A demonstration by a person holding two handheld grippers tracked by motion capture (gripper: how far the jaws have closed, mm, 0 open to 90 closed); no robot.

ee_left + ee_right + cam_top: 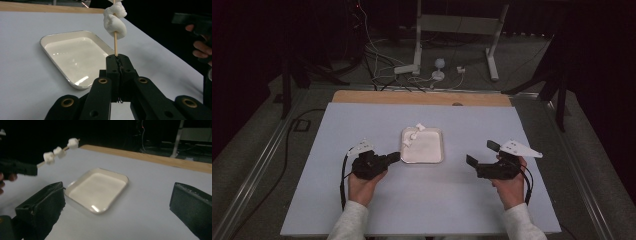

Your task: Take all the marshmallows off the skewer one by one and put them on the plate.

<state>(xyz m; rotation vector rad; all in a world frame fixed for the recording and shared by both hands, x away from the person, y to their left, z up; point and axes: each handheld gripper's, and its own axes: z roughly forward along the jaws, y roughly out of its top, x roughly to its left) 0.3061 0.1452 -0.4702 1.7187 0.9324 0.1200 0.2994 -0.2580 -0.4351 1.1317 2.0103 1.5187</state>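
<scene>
Marshmallows on a skewer are clamped in the left gripper at frame centre above the tray, while the right gripper is held wide apart at the right.

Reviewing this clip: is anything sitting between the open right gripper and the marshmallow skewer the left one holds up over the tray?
Nothing visible does. The left gripper is shut on the skewer, three marshmallows raised above the tray. The right gripper stands open across bare table, and the tray looks empty.
</scene>
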